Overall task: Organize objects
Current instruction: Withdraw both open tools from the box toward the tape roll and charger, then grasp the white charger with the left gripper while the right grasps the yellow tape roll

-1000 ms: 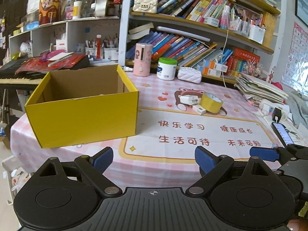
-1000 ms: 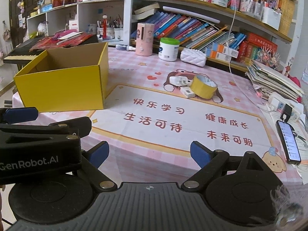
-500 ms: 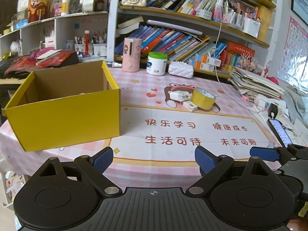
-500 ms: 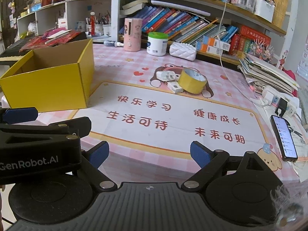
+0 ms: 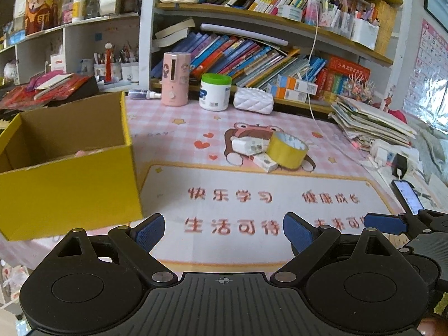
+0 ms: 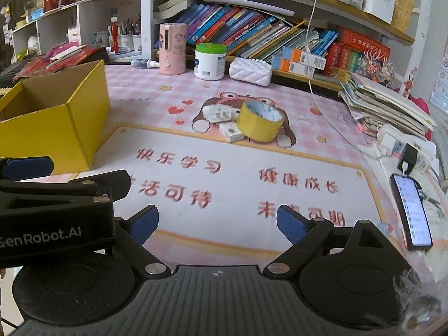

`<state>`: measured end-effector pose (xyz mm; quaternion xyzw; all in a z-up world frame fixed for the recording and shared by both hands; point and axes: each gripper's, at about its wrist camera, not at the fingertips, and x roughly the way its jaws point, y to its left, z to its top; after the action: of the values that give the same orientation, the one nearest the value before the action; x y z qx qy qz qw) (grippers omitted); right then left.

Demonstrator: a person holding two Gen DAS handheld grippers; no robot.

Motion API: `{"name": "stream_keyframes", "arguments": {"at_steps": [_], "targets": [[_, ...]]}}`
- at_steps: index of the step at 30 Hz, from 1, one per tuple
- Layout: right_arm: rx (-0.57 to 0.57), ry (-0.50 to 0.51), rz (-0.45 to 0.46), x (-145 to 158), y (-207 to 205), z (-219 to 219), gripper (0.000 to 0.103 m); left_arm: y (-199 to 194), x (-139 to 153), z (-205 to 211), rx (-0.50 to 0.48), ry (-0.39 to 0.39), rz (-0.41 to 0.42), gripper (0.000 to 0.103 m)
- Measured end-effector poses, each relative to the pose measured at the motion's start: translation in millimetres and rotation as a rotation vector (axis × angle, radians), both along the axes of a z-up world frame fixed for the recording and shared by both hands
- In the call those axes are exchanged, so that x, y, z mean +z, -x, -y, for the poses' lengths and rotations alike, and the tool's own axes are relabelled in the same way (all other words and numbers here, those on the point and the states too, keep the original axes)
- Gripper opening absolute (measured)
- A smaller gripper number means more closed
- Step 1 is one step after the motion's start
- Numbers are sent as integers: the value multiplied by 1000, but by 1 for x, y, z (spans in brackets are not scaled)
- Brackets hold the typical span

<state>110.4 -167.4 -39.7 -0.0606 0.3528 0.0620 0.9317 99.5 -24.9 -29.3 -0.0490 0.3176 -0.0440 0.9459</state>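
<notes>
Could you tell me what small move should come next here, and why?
Probably carry the right gripper forward toward the yellow tape roll. Both grippers are open and hold nothing, and the roll and two small white items beside it lie loose on the tablecloth, outside the open yellow box. The roll sits nearly straight ahead of the right fingers.

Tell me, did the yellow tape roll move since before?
No. The yellow tape roll still leans on the same white blocks over the bear print; only the cameras came closer.
</notes>
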Motion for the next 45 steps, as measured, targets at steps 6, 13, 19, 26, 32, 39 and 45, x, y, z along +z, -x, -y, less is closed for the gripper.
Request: {"name": "stream_keyframes", "arguments": {"at_steps": [6,13,19,26,32,39,45], "targets": [[24,3,4,2,-34,16,92,-29,0,14,26,6,2,94],[60,9,3,4,-72,34,92,-56,0,31,65,14,0,94],[95,10,7,5,-96,44,92,-75,1,43,101,17,2,94],[121,9,8,4,-115,56,92,-90,1,55,129,10,-2,94],[139,6,22,3,-127,64,92,-100,2,63,146,-4,-1,94],[166,20,66,-5,-150,72,92,-126,-3,71,160,-42,-11,93],[164,31,52,-22,-187,80,92,-163,-15,74,170,-37,-58,92]]}}
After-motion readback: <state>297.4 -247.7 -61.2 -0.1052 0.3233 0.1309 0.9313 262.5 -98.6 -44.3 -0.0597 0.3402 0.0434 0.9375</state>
